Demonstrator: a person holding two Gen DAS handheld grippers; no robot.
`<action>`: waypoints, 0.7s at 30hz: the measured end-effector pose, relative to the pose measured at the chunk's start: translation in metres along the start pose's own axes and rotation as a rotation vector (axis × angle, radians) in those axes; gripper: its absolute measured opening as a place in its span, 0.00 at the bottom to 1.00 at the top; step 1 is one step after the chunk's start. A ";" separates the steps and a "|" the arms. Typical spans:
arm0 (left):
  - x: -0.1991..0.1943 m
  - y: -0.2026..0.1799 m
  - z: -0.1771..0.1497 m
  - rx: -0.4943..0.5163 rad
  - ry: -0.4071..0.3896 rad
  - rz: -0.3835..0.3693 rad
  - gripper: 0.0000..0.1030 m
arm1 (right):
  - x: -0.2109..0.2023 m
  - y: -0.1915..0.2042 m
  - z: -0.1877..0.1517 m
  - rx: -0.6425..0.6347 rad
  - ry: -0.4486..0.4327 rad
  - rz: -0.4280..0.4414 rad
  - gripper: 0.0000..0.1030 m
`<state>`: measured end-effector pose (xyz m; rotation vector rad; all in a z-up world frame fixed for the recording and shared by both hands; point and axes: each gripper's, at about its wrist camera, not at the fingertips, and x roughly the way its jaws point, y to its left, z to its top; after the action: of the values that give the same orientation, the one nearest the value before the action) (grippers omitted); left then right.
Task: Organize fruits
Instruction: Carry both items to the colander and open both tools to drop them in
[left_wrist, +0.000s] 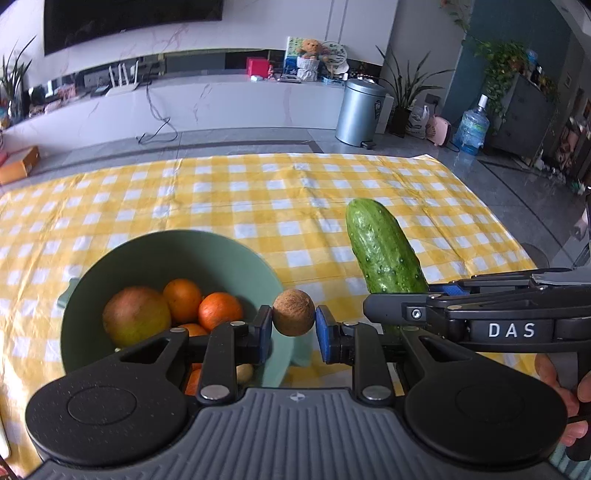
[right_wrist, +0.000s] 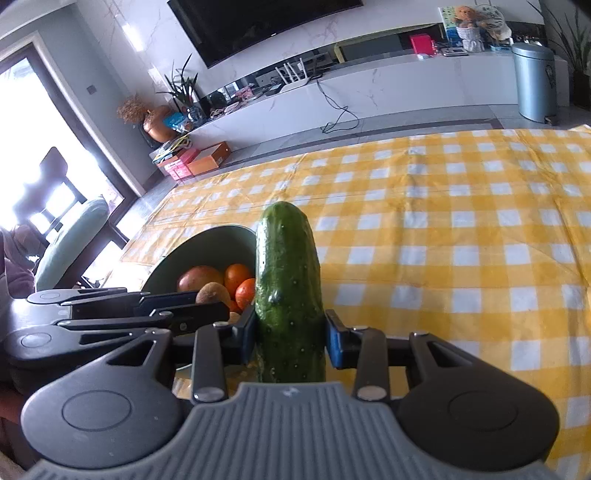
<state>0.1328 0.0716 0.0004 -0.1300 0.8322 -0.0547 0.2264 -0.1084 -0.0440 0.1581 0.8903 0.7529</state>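
Observation:
My left gripper (left_wrist: 293, 334) is shut on a small brown kiwi (left_wrist: 293, 312) and holds it just above the right rim of a green bowl (left_wrist: 110, 258). The bowl holds a reddish-green mango (left_wrist: 135, 314) and several oranges (left_wrist: 219, 310). My right gripper (right_wrist: 290, 338) is shut on a green cucumber (right_wrist: 288, 280) that points forward, held above the cloth just right of the bowl (right_wrist: 207, 243). In the left wrist view the cucumber (left_wrist: 384, 251) and the right gripper body (left_wrist: 480, 314) sit at the right. In the right wrist view the kiwi (right_wrist: 212, 293) shows over the bowl.
A yellow and white checked cloth (left_wrist: 258, 199) covers the table. Beyond its far edge are a grey floor, a metal bin (left_wrist: 358, 110), a water jug (left_wrist: 472, 129), plants and a white TV bench (left_wrist: 221, 99). A chair (right_wrist: 70, 243) stands at the left.

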 end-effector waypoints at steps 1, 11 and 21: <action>0.000 0.006 0.000 -0.015 0.009 0.001 0.27 | 0.002 0.006 0.004 -0.011 0.007 0.007 0.34; 0.025 0.043 -0.006 -0.100 0.062 -0.017 0.27 | 0.021 0.045 0.035 -0.098 0.065 -0.004 0.34; 0.037 0.064 -0.019 -0.122 0.127 -0.041 0.28 | 0.060 0.060 0.049 -0.083 0.163 0.004 0.34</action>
<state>0.1429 0.1292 -0.0482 -0.2613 0.9600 -0.0513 0.2547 -0.0163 -0.0261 0.0247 1.0115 0.8139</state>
